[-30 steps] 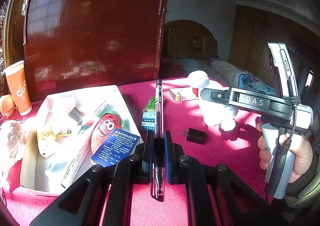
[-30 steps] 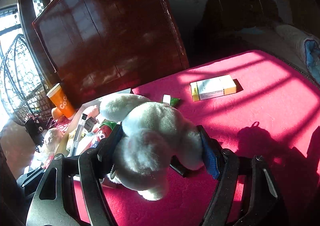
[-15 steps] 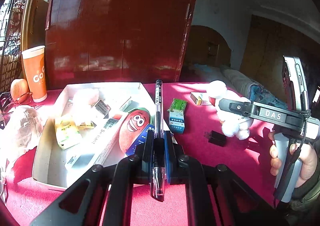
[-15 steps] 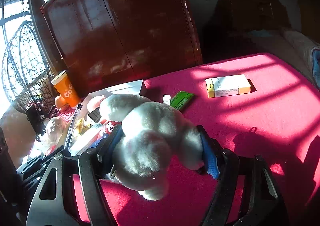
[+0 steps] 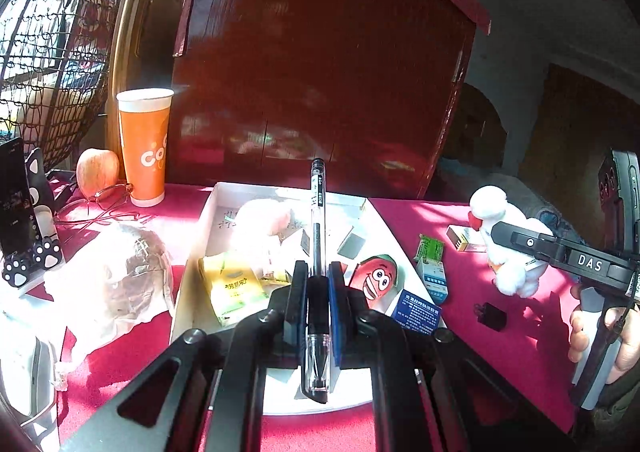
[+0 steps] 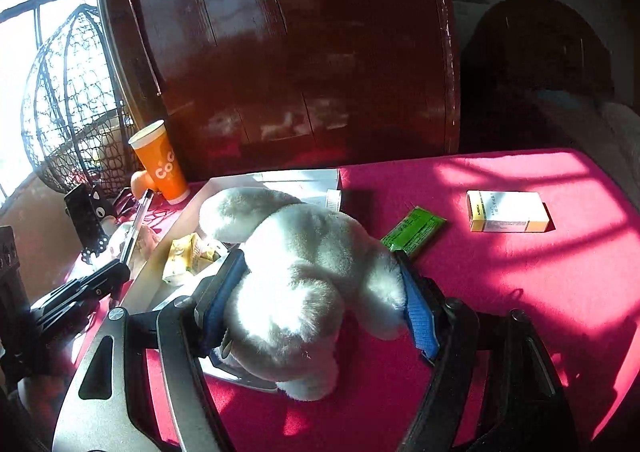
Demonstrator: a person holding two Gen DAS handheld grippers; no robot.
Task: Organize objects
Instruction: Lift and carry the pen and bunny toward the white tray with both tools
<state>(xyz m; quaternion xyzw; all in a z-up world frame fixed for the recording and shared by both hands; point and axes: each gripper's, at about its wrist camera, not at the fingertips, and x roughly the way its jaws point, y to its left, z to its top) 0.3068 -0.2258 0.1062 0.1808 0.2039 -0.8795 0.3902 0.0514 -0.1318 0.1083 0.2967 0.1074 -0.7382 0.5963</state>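
Observation:
My left gripper [image 5: 318, 284] is shut on a black gel pen [image 5: 317, 236] that points forward, held above the near end of the white box [image 5: 192, 260]. The pen also shows in the right wrist view [image 6: 135, 228], with the left gripper [image 6: 80, 288] below it. My right gripper [image 6: 320, 284] is shut on a white plush toy [image 6: 308, 284] above the red tablecloth, just right of the box [image 6: 296, 176]. The toy [image 5: 504, 236] and the right gripper [image 5: 520, 240] show in the left wrist view, at the right. The box holds a yellow packet [image 5: 232, 284], a pink plush [image 5: 260, 220], a tomato-face pack [image 5: 376, 280] and small boxes.
An orange cup [image 5: 146, 148], an apple [image 5: 98, 172], glasses [image 5: 100, 200], a wrapped bun [image 5: 116, 276] and a phone stand [image 5: 24, 220] lie left of the box. A green packet [image 6: 414, 228], a yellow-white carton [image 6: 506, 210] and a black plug [image 5: 490, 316] lie to its right. A dark wooden cabinet [image 5: 320, 72] stands behind.
My left gripper has swung left with the pen, from beside the box to above it. My right gripper has carried the plush toy left, closer to the box.

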